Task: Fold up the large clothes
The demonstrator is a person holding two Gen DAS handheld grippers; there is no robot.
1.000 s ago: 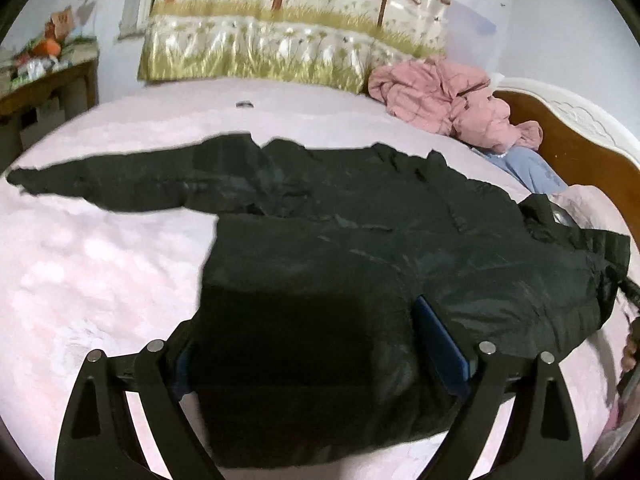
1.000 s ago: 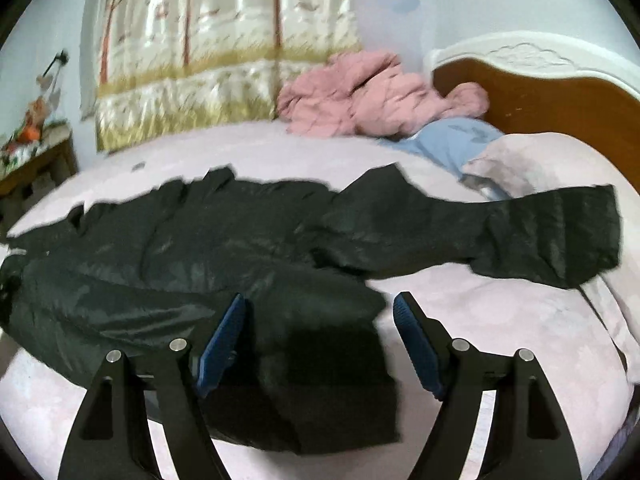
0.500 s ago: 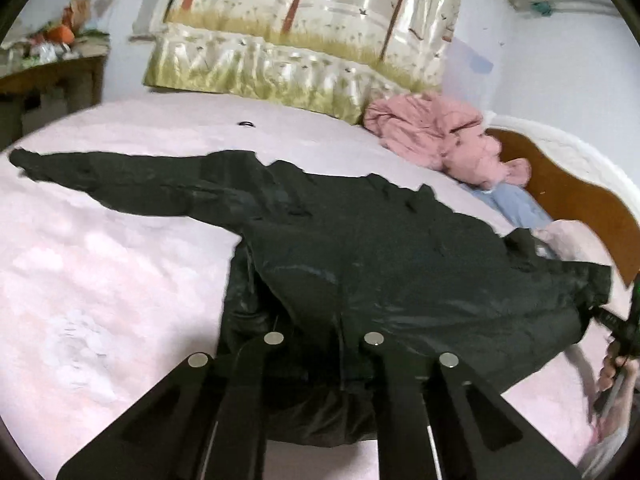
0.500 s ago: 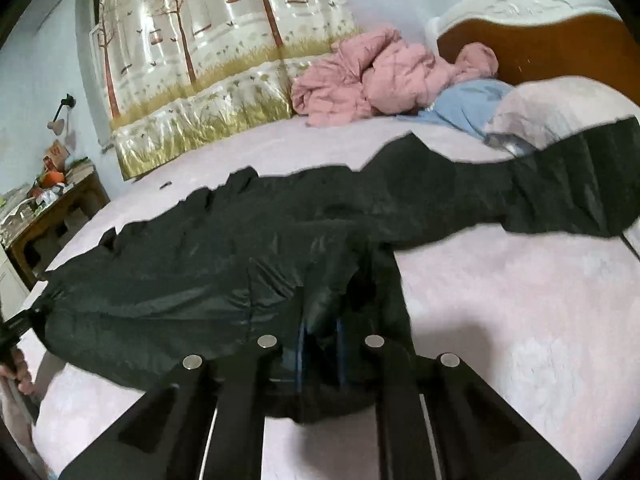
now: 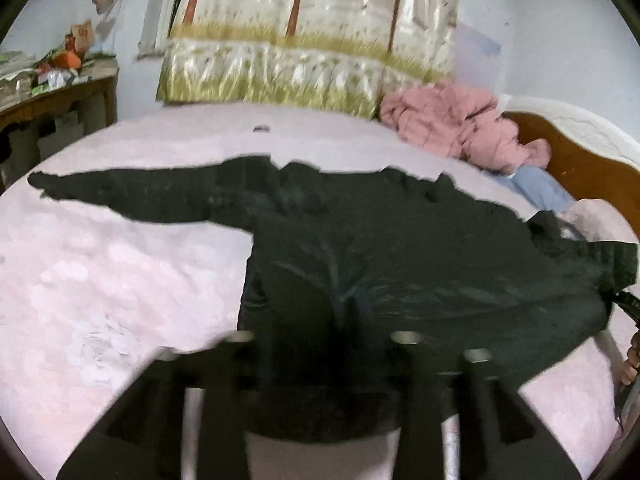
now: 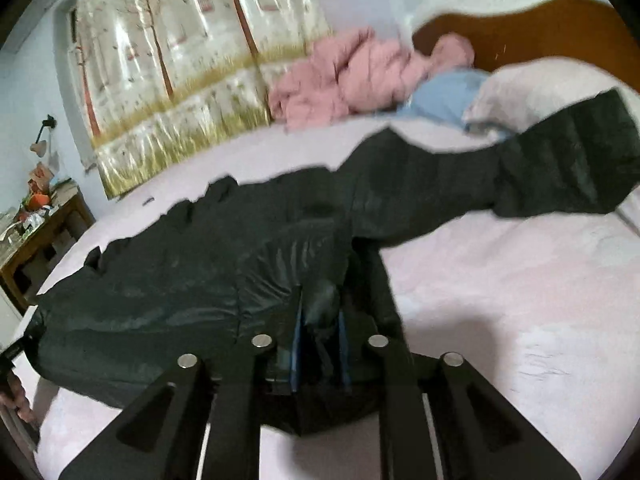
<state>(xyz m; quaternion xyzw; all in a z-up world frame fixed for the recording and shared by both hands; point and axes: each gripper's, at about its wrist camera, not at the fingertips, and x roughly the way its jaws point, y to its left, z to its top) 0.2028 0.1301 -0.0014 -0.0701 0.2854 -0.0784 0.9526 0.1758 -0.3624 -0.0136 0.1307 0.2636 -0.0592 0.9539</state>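
Observation:
A large black padded jacket (image 5: 400,248) lies spread on a pink bed (image 5: 120,280), one sleeve stretched out to the left. My left gripper (image 5: 340,320) is shut on the jacket's near hem and lifts it a little. In the right wrist view the same jacket (image 6: 200,280) stretches left, with its other sleeve (image 6: 560,176) reaching right over a pillow. My right gripper (image 6: 320,320) is shut on a bunch of hem fabric between its blue pads.
A pink garment (image 5: 452,128) and a blue one (image 5: 536,184) lie by the wooden headboard (image 5: 580,160). A tree-print curtain (image 5: 312,32) hangs behind the bed. A cluttered wooden table (image 5: 48,100) stands at the left. A small dark object (image 5: 262,129) lies on the far bed.
Both grippers went from open over the hem to shut on it. Both now lift the hem, bunching the fabric, and the views have tilted up.

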